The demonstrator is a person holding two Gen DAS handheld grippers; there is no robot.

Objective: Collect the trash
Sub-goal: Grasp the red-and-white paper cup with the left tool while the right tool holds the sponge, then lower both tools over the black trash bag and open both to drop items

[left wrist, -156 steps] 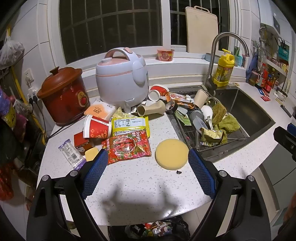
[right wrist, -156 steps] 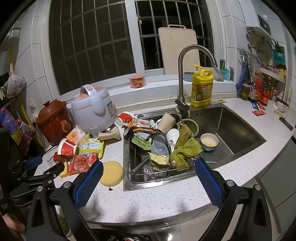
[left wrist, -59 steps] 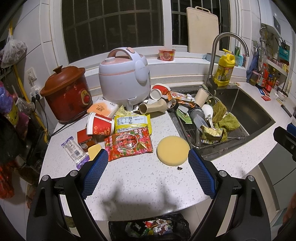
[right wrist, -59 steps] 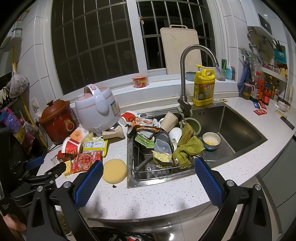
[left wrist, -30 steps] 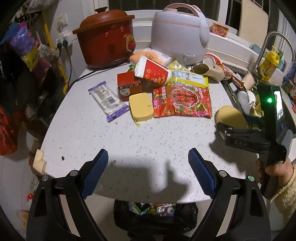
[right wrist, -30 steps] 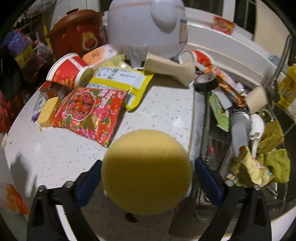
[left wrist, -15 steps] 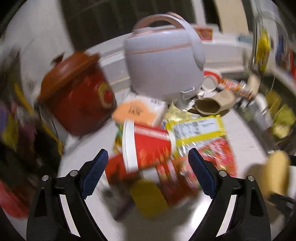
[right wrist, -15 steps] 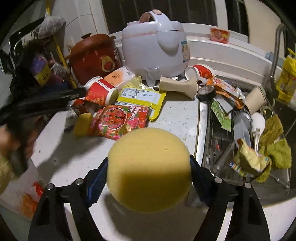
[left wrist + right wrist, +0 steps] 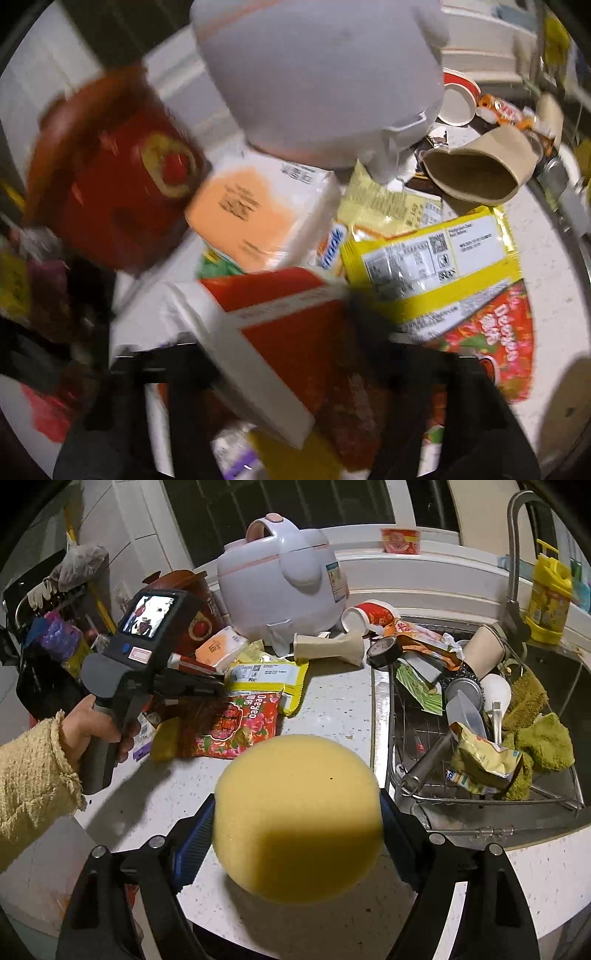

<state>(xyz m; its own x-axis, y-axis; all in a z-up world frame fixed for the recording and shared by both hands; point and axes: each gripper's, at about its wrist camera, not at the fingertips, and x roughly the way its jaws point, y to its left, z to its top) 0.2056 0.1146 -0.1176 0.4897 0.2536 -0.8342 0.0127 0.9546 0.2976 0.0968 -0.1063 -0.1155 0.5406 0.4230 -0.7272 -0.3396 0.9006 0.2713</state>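
While a second ago the left gripper [image 9: 295, 354] hung spread above bare countertop [image 9: 332, 716], its jaws are now closing around the red paper cup [image 9: 291, 332] beside the snack bags [image 9: 436, 266], blur hiding any contact; the right gripper [image 9: 297, 825] has lifted the yellow sponge [image 9: 297, 819], pinched between its pads, above the counter edge.

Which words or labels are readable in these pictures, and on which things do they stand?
"Deegeo": red flowered snack bag.
Yellow packet: white label with QR code, print too small.
Orange-and-white pack: black print, blurred.
White rice cooker: side sticker, unreadable.
Yellow bottle: label unreadable.
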